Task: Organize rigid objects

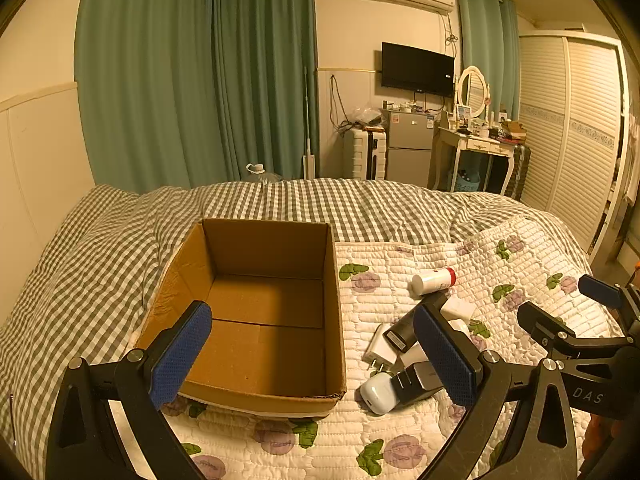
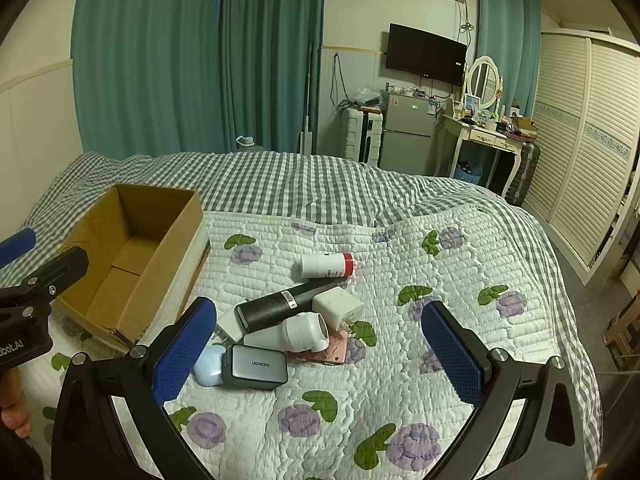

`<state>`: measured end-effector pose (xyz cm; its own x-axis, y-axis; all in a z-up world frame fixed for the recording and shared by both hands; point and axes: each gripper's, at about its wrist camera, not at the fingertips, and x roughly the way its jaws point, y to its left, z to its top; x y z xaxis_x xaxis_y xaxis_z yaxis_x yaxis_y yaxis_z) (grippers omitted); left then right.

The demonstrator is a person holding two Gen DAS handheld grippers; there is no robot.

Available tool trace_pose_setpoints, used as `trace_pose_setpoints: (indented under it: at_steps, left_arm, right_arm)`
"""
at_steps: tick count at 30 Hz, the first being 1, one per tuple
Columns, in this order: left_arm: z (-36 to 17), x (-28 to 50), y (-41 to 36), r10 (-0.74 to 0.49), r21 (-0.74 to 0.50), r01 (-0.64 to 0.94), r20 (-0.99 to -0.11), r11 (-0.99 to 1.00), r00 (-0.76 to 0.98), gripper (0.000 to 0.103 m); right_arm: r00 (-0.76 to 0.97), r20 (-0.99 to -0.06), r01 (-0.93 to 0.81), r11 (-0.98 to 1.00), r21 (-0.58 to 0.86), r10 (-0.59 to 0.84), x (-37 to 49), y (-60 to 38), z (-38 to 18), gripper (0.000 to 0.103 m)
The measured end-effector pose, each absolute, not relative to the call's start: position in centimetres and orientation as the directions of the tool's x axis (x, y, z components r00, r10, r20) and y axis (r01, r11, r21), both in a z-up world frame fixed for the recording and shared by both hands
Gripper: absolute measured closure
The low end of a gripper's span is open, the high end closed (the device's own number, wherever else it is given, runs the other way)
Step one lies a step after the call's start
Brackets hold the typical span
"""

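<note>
An open, empty cardboard box [image 1: 264,312] [image 2: 132,256] sits on a floral quilt on the bed. To its right lies a pile of rigid objects: a white bottle with a red cap [image 2: 327,265] [image 1: 434,281], a black tube [image 2: 280,304], a white charger cube [image 2: 338,308], a white bottle [image 2: 292,334], a grey UGREEN charger [image 2: 256,366] [image 1: 418,382], a light blue earbud case [image 2: 208,368] [image 1: 378,392] and a pink phone [image 2: 334,350]. My left gripper [image 1: 316,356] is open and empty over the box's near edge. My right gripper [image 2: 318,350] is open and empty just short of the pile.
A checked duvet [image 2: 280,180] covers the far part of the bed. Beyond the bed stand green curtains [image 1: 192,80], a small fridge [image 2: 406,140], a suitcase [image 1: 364,154], a dressing table [image 2: 484,140] and a louvred wardrobe [image 2: 584,152].
</note>
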<state>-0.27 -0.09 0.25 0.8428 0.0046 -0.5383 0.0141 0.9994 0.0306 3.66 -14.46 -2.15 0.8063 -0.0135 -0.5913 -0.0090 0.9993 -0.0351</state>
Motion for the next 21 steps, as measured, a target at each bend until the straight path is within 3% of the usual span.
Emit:
trace_pose_setpoints:
  at_steps: [21]
  left_arm:
    - [0.15,-0.37,-0.23,0.004,0.033,0.016,-0.537,0.999,0.844,0.0]
  right_arm:
    - [0.802,-0.597,-0.011,0.999,-0.034,-0.011,3.63,-14.53,-2.36,0.0]
